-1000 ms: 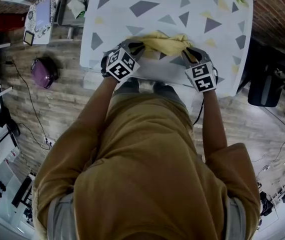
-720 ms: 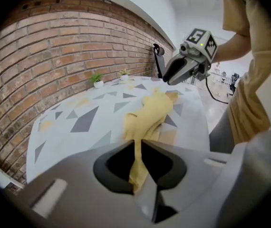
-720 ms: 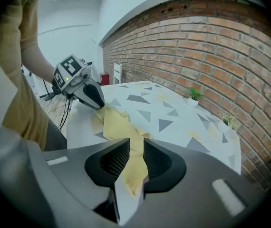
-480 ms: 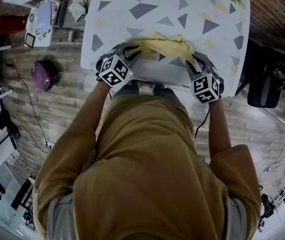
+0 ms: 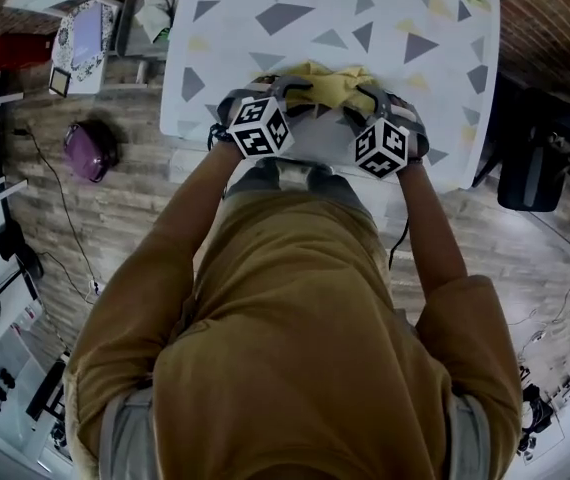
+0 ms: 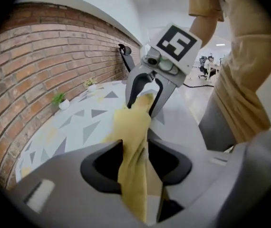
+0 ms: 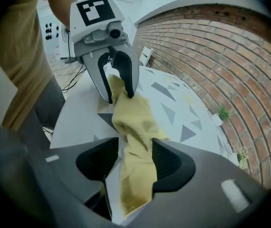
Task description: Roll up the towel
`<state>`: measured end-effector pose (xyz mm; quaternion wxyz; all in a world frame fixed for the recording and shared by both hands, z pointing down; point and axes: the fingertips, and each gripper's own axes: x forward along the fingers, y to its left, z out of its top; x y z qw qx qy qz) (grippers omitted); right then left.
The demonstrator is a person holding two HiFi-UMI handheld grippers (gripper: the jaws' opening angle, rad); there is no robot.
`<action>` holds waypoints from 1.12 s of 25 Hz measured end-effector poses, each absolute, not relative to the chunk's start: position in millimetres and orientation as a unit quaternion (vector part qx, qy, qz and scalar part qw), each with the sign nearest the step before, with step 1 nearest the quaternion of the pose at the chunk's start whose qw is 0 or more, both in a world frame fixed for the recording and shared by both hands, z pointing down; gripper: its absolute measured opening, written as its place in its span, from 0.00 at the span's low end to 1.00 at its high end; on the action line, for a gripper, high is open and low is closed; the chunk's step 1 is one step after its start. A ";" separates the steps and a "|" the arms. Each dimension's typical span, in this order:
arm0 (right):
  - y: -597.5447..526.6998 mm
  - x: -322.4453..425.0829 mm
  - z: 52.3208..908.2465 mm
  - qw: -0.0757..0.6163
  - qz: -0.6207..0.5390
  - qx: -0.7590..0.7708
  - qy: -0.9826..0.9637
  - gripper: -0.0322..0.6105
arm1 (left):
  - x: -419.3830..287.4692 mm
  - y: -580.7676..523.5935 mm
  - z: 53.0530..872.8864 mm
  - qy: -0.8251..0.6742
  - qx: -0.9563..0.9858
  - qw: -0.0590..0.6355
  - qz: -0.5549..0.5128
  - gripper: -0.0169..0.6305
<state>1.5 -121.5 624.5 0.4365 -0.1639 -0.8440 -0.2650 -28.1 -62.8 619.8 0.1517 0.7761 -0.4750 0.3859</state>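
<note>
Both grippers have moved closer together. Left gripper and right gripper, jaws just opening, loosely straddle the bunched towel near the table's front edge; tabletop extends beyond.

The yellow towel lay bunched into a crumpled rope. One end passed loosely between the jaws of the left gripper, the other between those of the right gripper; both pairs had just been opening.
</note>
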 end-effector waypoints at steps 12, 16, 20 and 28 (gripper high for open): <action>-117.3 17.1 583.7 0.486 -0.097 -0.274 -0.825 0.13 | -43.9 -59.2 599.2 -0.452 0.799 0.277 0.283 0.18; -124.3 13.1 580.3 0.506 -0.014 -0.304 -0.807 0.13 | -46.8 -56.5 594.0 -0.397 0.812 0.371 0.216 0.17; -134.9 3.1 593.2 0.519 0.096 -0.297 -0.795 0.14 | -54.5 -60.9 597.6 -0.370 0.801 0.445 0.155 0.17; -159.2 -1.2 610.5 0.522 0.128 -0.208 -0.817 0.14 | -78.8 -67.7 621.8 -0.410 0.775 0.437 0.199 0.18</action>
